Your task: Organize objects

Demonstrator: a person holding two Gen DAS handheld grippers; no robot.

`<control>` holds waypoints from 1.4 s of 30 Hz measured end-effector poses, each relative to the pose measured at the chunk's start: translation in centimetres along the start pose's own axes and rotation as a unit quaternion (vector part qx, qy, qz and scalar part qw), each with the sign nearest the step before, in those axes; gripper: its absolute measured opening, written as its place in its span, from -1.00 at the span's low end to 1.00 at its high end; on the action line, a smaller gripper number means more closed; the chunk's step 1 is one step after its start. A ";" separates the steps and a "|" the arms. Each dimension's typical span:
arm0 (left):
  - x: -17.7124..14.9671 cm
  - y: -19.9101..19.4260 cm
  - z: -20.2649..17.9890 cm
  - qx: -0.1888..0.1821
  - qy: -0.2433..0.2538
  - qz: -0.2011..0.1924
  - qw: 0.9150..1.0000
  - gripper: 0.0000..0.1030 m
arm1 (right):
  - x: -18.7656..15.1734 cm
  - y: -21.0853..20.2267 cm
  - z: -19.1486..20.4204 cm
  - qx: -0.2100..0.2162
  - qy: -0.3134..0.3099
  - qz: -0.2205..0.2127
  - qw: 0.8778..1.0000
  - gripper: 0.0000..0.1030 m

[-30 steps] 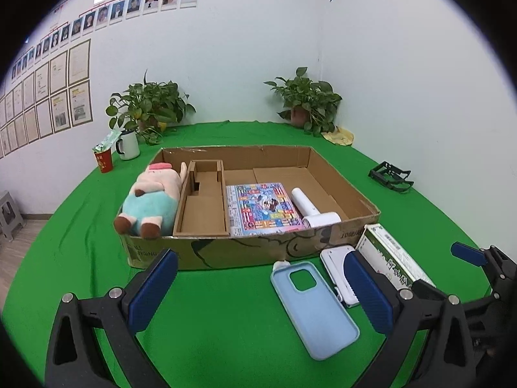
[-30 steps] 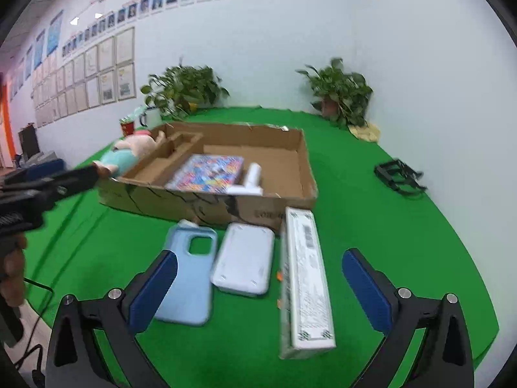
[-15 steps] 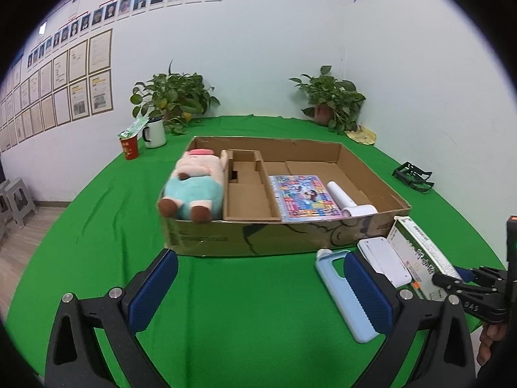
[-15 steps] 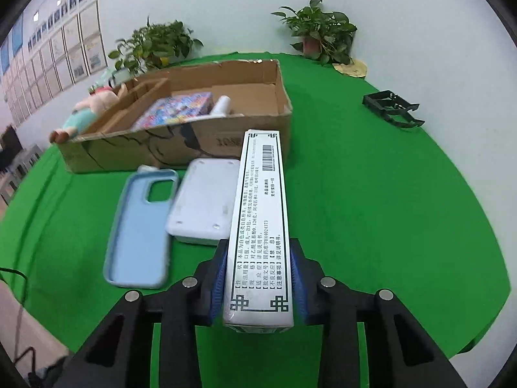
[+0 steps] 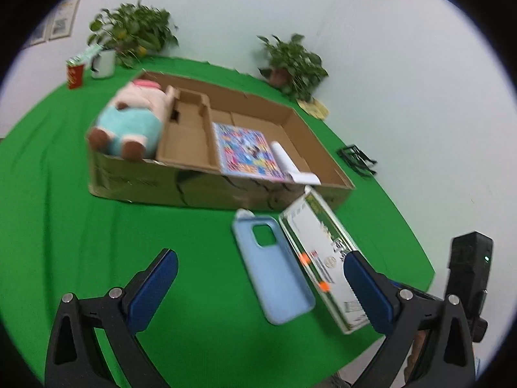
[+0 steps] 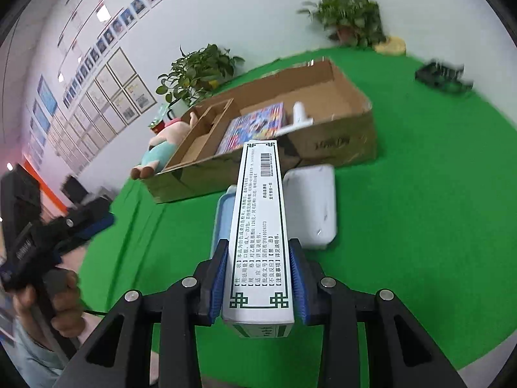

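Note:
My right gripper is shut on a long white medicine box and holds it lifted above the green table; the box also shows in the left wrist view. Below it lie a blue phone case and a white flat case. A cardboard box holds a plush toy, a colourful book and a white roller. My left gripper is open and empty, above the table in front of the cardboard box.
Two potted plants, a white mug and a red cup stand at the table's far edge. A black folded rack lies at the right. The table edge curves close on the right.
My right gripper closed on the medicine box and lifted it off the table, tilting left. My left gripper swung left and tilted, staying open.

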State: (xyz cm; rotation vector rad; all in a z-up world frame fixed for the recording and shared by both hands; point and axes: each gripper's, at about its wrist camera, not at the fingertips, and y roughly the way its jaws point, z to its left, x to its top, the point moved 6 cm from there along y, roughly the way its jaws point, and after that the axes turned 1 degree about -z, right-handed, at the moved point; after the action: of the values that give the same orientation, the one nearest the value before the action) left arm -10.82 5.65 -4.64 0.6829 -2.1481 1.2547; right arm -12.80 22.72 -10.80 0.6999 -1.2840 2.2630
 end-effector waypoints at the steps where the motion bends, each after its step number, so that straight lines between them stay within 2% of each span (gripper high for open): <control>1: -0.3 0.6 -0.4 -0.009 0.001 0.009 1.000 0.99 | -0.4 0.4 -0.6 0.016 0.019 0.010 1.000 -0.29; 2: -0.7 1.4 -0.8 -0.018 0.001 0.019 1.000 0.99 | -0.7 0.8 -1.2 0.021 0.033 0.016 0.999 -0.27; 3: -1.0 2.0 -1.2 -0.029 0.001 0.026 0.999 0.99 | -1.0 1.1 -1.8 0.020 0.045 0.023 0.999 -0.07; 4: -1.2 2.7 -1.6 -0.038 -0.001 0.036 0.999 0.99 | -1.4 1.3 -2.4 0.022 0.057 0.028 0.998 0.34; 6: -1.6 3.6 -2.2 -0.048 -0.004 0.050 0.998 0.98 | -1.9 1.3 -3.5 0.031 0.081 0.027 0.996 0.82; 8: -1.7 4.5 -3.3 -0.064 0.003 0.059 0.996 0.99 | -2.1 0.5 -4.1 0.007 0.068 0.011 0.998 0.92; 10: -1.6 5.2 -4.0 -0.072 0.008 0.065 0.995 0.99 | -2.1 -0.2 -3.5 -0.020 0.024 -0.006 0.999 1.00; 13: -1.4 6.6 -4.4 -0.077 -0.001 0.080 0.994 0.97 | -2.1 -0.5 -0.9 -0.027 -0.064 -0.018 0.997 0.99; 16: -1.5 7.3 -4.5 -0.076 -0.011 0.091 0.993 0.96 | -2.4 -0.1 1.9 -0.040 -0.158 -0.026 0.986 0.98; 19: -1.8 7.6 -4.4 -0.071 -0.014 0.096 0.993 0.96 | -2.5 1.4 3.8 -0.040 -0.220 -0.024 0.974 0.98; 21: -2.1 7.6 -4.2 -0.078 -0.023 0.102 0.991 0.96 | -2.6 2.6 3.7 -0.042 -0.226 -0.011 0.973 0.97; 25: -2.8 8.0 -4.0 -0.088 -0.035 0.114 0.989 0.96 | -3.7 3.6 3.9 -0.003 -0.205 0.023 0.978 0.64; 28: -3.4 8.5 -4.0 -0.093 -0.041 0.126 0.987 0.88 | -4.3 3.1 5.1 0.014 -0.215 0.023 0.976 0.64; 32: -4.0 9.2 -3.8 -0.085 -0.049 0.144 0.985 0.60 | -3.8 3.6 5.4 -0.011 -0.219 0.013 0.976 0.63; 36: -4.4 9.9 -4.0 -0.079 -0.052 0.155 0.983 0.37 | -4.1 5.6 5.7 -0.044 -0.241 0.040 0.969 0.39; 37: -4.5 10.0 -4.0 -0.075 -0.052 0.157 0.983 0.36 | -4.1 5.8 5.7 -0.052 -0.242 0.039 0.968 0.26; 41: -4.6 10.0 -4.1 -0.070 -0.049 0.156 0.984 0.28 | -4.1 5.6 5.7 -0.060 -0.233 0.043 0.970 0.20; 42: -4.6 9.9 -4.1 -0.067 -0.047 0.156 0.984 0.20 | -4.2 5.5 5.7 -0.064 -0.229 0.044 0.970 0.09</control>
State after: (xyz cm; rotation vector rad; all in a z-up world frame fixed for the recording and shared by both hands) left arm -13.32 14.25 -12.13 0.3644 -2.4635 1.2374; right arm -11.65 14.62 -14.46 1.1862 -1.6809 2.1328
